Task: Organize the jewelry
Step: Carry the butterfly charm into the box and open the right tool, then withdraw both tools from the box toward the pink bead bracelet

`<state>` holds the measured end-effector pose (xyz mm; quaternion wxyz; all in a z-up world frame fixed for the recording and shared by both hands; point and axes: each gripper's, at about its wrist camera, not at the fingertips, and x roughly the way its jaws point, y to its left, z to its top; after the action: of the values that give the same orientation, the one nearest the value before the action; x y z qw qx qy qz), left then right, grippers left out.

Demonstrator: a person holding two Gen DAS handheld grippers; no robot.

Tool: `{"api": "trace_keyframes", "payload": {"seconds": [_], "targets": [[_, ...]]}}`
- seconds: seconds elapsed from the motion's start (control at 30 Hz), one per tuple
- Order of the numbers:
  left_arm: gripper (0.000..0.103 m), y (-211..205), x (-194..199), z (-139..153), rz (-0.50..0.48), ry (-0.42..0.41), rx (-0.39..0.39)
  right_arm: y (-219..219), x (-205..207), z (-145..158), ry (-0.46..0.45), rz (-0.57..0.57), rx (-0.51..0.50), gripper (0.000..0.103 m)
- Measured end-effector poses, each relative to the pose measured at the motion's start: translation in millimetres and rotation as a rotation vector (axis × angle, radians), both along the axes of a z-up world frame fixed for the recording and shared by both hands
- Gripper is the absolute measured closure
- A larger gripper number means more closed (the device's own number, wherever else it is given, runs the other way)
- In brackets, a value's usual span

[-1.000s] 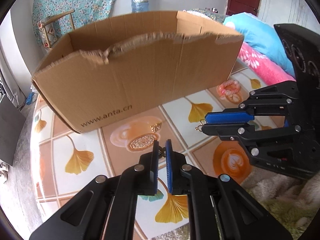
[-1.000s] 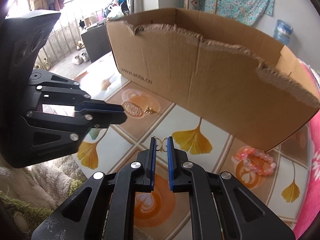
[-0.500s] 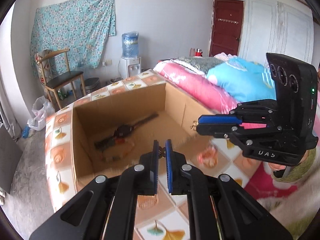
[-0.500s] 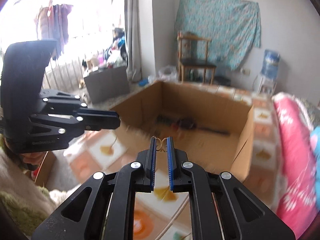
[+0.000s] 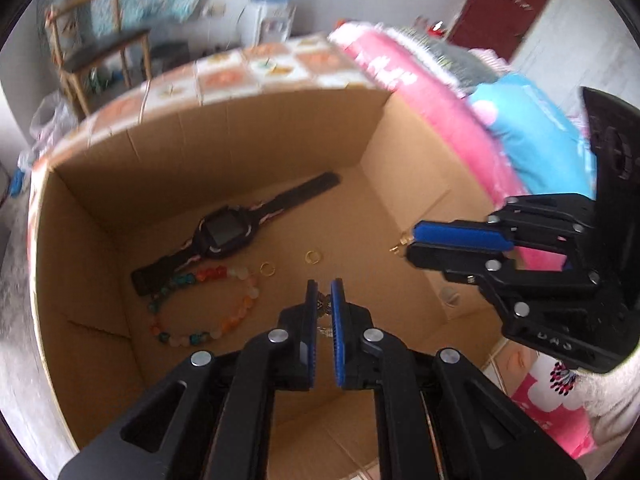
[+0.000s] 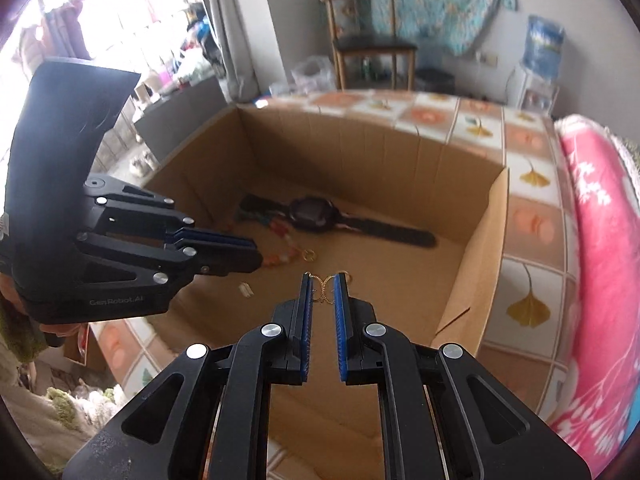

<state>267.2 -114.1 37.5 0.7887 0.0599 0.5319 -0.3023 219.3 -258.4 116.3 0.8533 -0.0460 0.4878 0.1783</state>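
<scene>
Both grippers hang over an open cardboard box. My left gripper is shut on a small dark-and-gold earring. My right gripper is shut on a thin gold earring. In the left wrist view the right gripper comes in from the right with a gold bit at its tip. In the right wrist view the left gripper reaches in from the left. On the box floor lie a black watch, a coloured bead bracelet and two gold rings.
The box stands on a table with a ginkgo-leaf tile cloth. A pink blanket lies along its right side. A wooden chair and a water dispenser stand beyond. A white scrap lies in the box.
Both grippers rose from the tabletop in front of the box and moved forward over its open top. The views now look down into the box. Both stayed shut on their earrings.
</scene>
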Motion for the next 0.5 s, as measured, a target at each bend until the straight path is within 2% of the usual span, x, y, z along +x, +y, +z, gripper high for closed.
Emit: {"api": "trace_keyframes", "payload": {"seconds": [0.2,0.23,0.33,0.5], "targets": [[0.095,-7,7,-14,0.010,0.043,0.043,0,0,-1,-0.001,0.000,-0.015,0.092],[0.092,-7,9,-15,0.014,0.047,0.043,-2,-1,0,-0.005,-0.005,-0.011,0.092],[0.084,-2,7,-14,0.027,0.046,0.025,-7,-8,5,-0.018,-0.024,0.004,0.092],[0.083,7,1,-6,0.045,0.029,-0.018,-23,-25,23,-0.070,-0.060,0.044,0.091]]}}
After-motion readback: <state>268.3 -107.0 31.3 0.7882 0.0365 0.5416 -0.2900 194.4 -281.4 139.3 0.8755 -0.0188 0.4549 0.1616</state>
